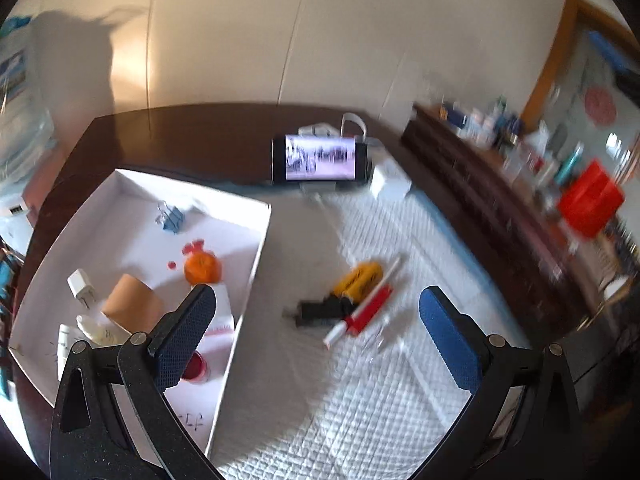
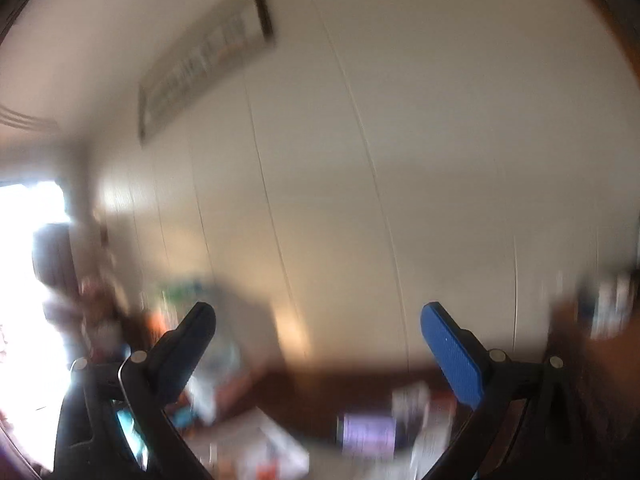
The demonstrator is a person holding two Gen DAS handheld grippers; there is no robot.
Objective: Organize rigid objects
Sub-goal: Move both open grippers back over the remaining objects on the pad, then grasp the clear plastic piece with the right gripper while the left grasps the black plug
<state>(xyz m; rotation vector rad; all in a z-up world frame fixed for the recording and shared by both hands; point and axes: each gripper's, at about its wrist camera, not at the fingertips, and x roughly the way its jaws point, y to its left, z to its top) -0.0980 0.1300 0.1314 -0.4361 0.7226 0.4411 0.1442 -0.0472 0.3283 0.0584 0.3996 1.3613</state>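
In the left wrist view a white tray [image 1: 256, 248] lies at the left and holds a blue binder clip [image 1: 173, 216], an orange ball [image 1: 202, 268], a white charger plug [image 1: 82, 286], a brown paper cup [image 1: 132, 302], a small white bottle [image 1: 96, 328] and a red-capped item [image 1: 196, 366]. On the white quilted mat [image 1: 360, 400] lie a yellow-and-black tool [image 1: 348, 286] and a red-and-white pen [image 1: 364, 312]. My left gripper [image 1: 318, 332] is open and empty above the mat, just short of them. My right gripper [image 2: 318, 352] is open and empty, raised and facing the wall; its view is blurred.
A phone [image 1: 320, 158] with a lit screen stands at the mat's far edge beside a white box [image 1: 390, 184]. The dark wooden table [image 1: 200, 136] meets the wall. A cluttered shelf [image 1: 520, 152] and a red box [image 1: 590, 200] are at the right.
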